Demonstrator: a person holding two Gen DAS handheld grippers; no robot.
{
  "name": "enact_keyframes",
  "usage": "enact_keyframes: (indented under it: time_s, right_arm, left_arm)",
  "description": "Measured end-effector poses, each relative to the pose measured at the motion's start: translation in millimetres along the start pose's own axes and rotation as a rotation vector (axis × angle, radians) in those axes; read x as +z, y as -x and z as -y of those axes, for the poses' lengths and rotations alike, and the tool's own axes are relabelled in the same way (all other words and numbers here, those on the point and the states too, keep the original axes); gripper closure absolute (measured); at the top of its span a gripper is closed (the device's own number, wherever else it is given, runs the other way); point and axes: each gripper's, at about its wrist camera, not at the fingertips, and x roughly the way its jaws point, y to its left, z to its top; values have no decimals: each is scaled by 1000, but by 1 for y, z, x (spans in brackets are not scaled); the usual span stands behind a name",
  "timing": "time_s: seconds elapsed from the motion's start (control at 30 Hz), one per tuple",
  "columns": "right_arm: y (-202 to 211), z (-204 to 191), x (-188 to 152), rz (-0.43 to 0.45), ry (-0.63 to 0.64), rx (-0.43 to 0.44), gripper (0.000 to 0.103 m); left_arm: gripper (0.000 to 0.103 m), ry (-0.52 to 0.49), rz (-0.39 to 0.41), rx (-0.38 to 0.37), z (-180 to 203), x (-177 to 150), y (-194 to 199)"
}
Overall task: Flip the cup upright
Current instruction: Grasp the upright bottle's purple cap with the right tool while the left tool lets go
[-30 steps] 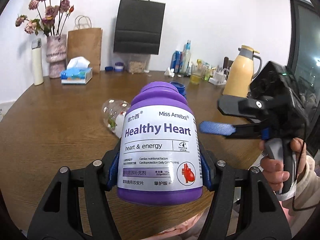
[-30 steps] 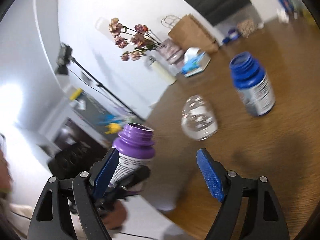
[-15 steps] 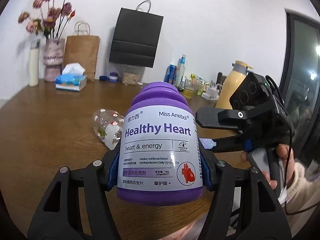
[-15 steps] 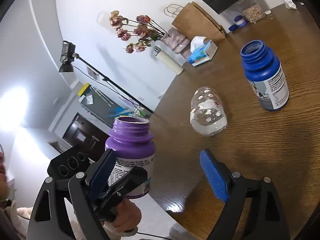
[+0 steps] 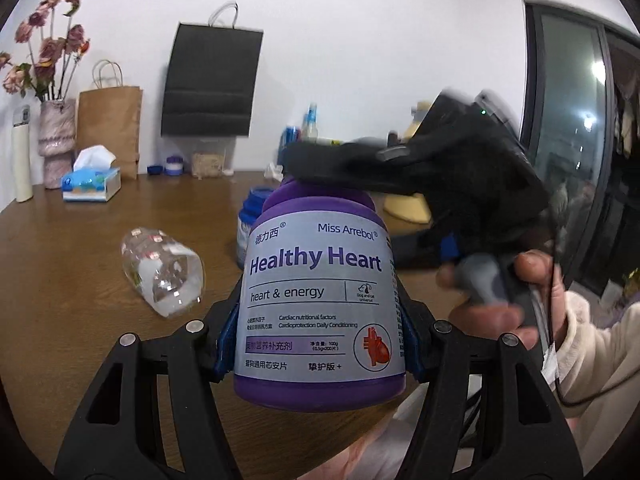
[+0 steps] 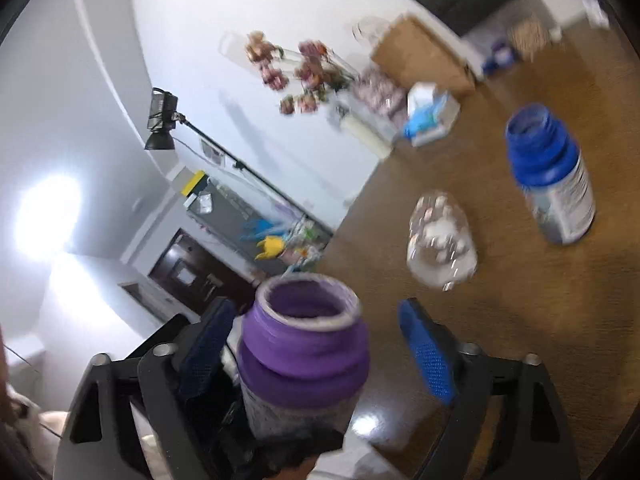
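The cup (image 5: 162, 270) is a clear patterned glass lying on its side on the brown table (image 5: 80, 300), left of and beyond my left gripper. It also shows in the right wrist view as the cup (image 6: 440, 240), untouched. My left gripper (image 5: 318, 340) is shut on an upright purple "Healthy Heart" bottle (image 5: 318, 304) with no cap. My right gripper (image 6: 316, 336) is open, its blue pads (image 6: 426, 354) on either side of the purple bottle's (image 6: 304, 356) open neck without touching it. A hand (image 5: 496, 312) holds that gripper.
A blue uncapped bottle (image 6: 552, 184) stands upright on the table beyond the cup. At the far edge are a tissue box (image 5: 91, 184), a vase of dried flowers (image 5: 56, 140), a brown paper bag (image 5: 110, 124) and a black bag (image 5: 212, 84). A dark window is at right.
My right gripper has swung in from the right and now straddles the purple bottle's neck. The left gripper still holds the bottle; the cup has not moved.
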Motion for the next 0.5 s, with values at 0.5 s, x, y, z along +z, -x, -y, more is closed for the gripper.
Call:
enact_keyframes:
  time_s: [0.5]
  right_arm:
    - [-33,-52,-18,-62,584,-534,45]
  left_arm:
    - [38,-36,-178,22,-25,7,-54]
